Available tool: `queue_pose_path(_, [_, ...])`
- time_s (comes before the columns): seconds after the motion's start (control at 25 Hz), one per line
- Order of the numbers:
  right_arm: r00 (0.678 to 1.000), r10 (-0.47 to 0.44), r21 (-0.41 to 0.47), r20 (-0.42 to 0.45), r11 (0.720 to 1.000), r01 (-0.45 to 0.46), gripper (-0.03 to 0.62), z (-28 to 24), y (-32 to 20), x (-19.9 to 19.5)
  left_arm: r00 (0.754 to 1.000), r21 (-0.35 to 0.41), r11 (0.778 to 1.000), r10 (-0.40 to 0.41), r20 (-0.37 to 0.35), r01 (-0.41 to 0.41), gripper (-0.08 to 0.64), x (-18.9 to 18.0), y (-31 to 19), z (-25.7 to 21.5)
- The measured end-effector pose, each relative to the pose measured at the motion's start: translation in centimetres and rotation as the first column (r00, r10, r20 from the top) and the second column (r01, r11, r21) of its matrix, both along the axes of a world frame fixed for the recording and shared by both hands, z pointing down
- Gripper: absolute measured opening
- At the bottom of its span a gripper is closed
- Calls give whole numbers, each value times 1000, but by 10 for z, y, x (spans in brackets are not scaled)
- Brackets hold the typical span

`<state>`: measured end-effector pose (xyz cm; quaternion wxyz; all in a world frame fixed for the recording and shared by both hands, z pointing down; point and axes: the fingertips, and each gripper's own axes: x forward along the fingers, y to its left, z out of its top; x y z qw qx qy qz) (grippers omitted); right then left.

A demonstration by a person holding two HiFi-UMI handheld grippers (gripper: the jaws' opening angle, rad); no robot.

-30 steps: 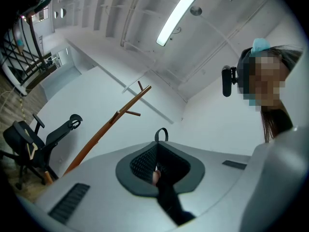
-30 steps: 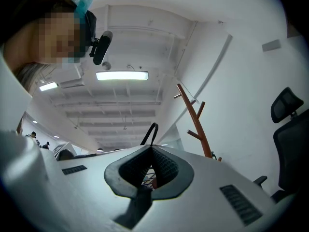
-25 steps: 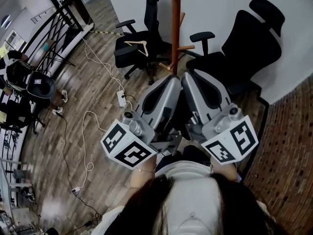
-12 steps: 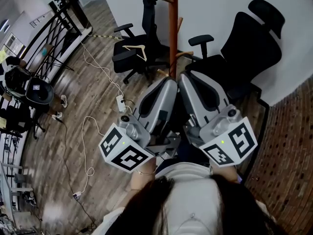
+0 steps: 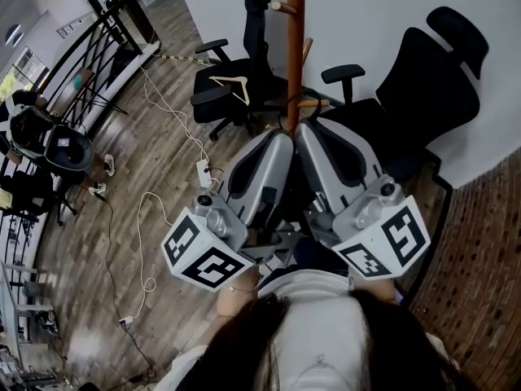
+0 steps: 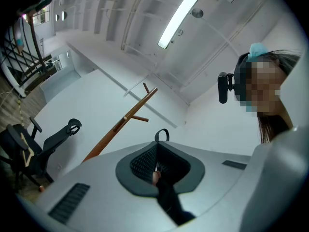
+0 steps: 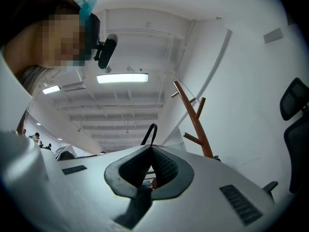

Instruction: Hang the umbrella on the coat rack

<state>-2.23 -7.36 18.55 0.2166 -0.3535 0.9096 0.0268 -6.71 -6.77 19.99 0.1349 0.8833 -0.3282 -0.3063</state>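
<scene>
Umbrella [image 6: 166,204] first: it is a dark, folded one, pinched between both pairs of jaws close in front of the person, just near of the coat rack [image 5: 294,47]. The left gripper [image 6: 157,167] and the right gripper [image 7: 150,172] stand side by side, almost touching. Each has its jaws clenched on the umbrella's dark body, with the black strap loop [image 6: 162,134] poking up past their tips.

It looks like a compact umbrella, so probably light. Its cloth is likely soft and slightly slippery over a stiff core, and the strap loop is limp. My judgement is that the firm body just below the loop is the best place to hold it. That leaves the loop free and standing open to slip over a peg [image 7: 194,138].

The rack's wooden pole rises between two black office chairs [image 5: 234,88], with pegs angling upward on both sides. A loose loop could slide off the peg tip if it is let go too early.
</scene>
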Motion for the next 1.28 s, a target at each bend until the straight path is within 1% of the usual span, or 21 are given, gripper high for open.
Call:
queue_pose_path(0.32, [999, -31, 6, 11, 1000, 31, 37, -5, -37, -5, 1000, 8, 1000, -14, 7, 14, 14, -2, -35, -5])
queue_pose_path(0.64, [998, -54, 15, 17, 998, 54, 37, -10, -64, -5, 1000, 11, 1000, -28, -4, 28, 14, -3, -62, -10])
queue_pose_path(1.28, [993, -115, 18, 35, 993, 115, 37, -20, -103, -3, 995, 2, 995, -101, -24, 101, 14, -7, -101, -19])
